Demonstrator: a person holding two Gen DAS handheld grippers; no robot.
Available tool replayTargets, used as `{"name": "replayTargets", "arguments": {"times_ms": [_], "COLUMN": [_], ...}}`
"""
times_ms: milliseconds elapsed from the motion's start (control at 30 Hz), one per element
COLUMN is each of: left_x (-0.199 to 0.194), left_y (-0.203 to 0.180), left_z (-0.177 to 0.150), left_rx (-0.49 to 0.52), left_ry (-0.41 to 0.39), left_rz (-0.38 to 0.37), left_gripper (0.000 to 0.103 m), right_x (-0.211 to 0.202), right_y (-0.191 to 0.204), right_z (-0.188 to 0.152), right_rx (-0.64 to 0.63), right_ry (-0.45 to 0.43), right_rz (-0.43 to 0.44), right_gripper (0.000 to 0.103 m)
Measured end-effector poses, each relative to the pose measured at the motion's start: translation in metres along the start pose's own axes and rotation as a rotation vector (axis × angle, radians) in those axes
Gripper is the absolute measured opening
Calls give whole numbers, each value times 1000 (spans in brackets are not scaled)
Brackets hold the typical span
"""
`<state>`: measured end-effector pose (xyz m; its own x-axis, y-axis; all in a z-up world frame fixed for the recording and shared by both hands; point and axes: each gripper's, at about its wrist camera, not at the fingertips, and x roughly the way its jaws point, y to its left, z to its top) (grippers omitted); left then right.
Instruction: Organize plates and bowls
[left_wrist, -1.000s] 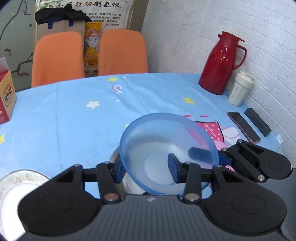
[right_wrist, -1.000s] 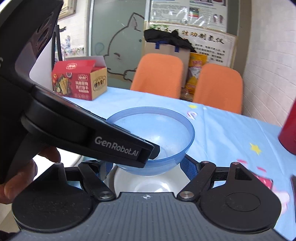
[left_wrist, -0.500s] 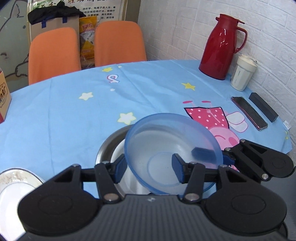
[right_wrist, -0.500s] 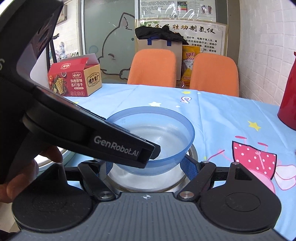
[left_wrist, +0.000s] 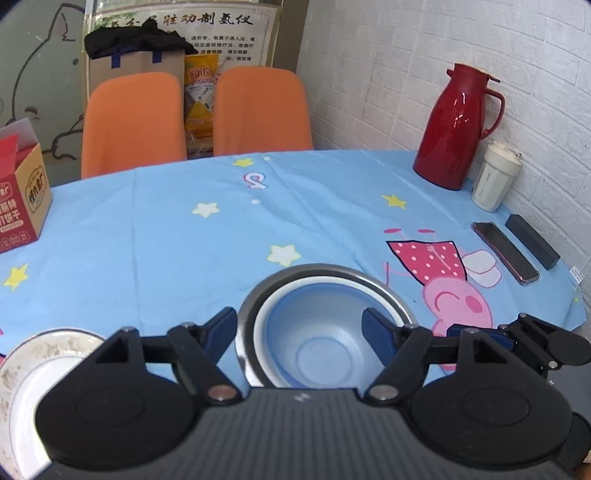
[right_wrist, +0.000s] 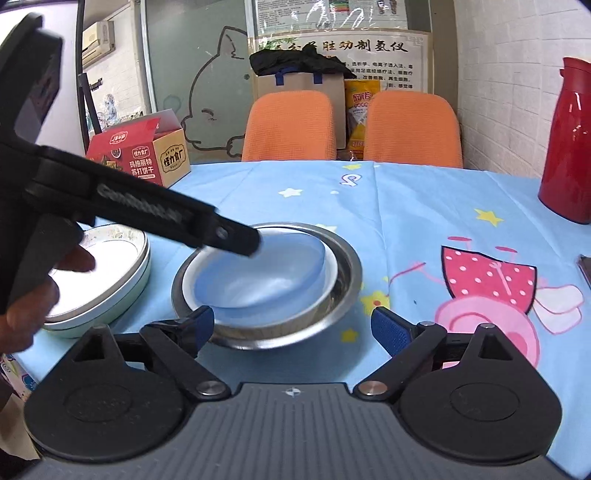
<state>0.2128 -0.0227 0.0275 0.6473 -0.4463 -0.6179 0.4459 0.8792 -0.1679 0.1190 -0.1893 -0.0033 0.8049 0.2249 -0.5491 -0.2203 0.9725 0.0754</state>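
Released since a second ago, the blue bowl (left_wrist: 317, 343) now sits nested in a white bowl (left_wrist: 263, 332), itself inside the steel bowl (left_wrist: 245, 317) on the blue tablecloth (left_wrist: 184, 251). From the left wrist, we see our left gripper (left_wrist: 299, 330) with its jaws opening; one pad sits outside the stack's rim and the other over the blue bowl, neither pressing on it. A white plate (left_wrist: 26, 376) lies just beside, at lower left.

From the right wrist, our right gripper (right_wrist: 291, 326) stands apart and empty, near the steel bowl's (right_wrist: 347, 280) front edge. The blue bowl (right_wrist: 258, 280) looks translucent, smooth and level in its nest. Plates (right_wrist: 110, 280) sit stacked just to the left, partly behind the hand holding the other gripper. We judge the bowl-nesting done; whether any more dishes remain to sort is out of view.
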Motion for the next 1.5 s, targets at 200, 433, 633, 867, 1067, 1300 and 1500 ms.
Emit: {"name": "replayTargets", "arguments": {"times_ms": [200,433,633,867,1067,1300,1500], "left_x": [-22,-19,-5,20,47,71,79], "left_y": [6,9,12,15,19,21,16], "left_z": [-3,-12,-15,-5,1,-1,-4], "left_rx": [-59,-88,-125,-160,-160,-152,-110], "left_ry": [-52,-32,27,75,126,182,201], "left_rz": [8,43,69,143,154,143,144], "left_gripper": [85,85,85,85,85,85,85], "right_x": [-5,-9,0,35,58,71,74], "right_y": [-7,-4,-6,-16,-18,-17,-11], "right_z": [-3,-1,1,12,17,8,7], "right_rx": [36,35,41,107,130,135,96], "right_ry": [-6,-19,-2,28,48,70,63], "right_rz": [-28,-44,-60,-74,-67,-63,-83], "right_gripper": [103,103,103,103,103,103,103]}}
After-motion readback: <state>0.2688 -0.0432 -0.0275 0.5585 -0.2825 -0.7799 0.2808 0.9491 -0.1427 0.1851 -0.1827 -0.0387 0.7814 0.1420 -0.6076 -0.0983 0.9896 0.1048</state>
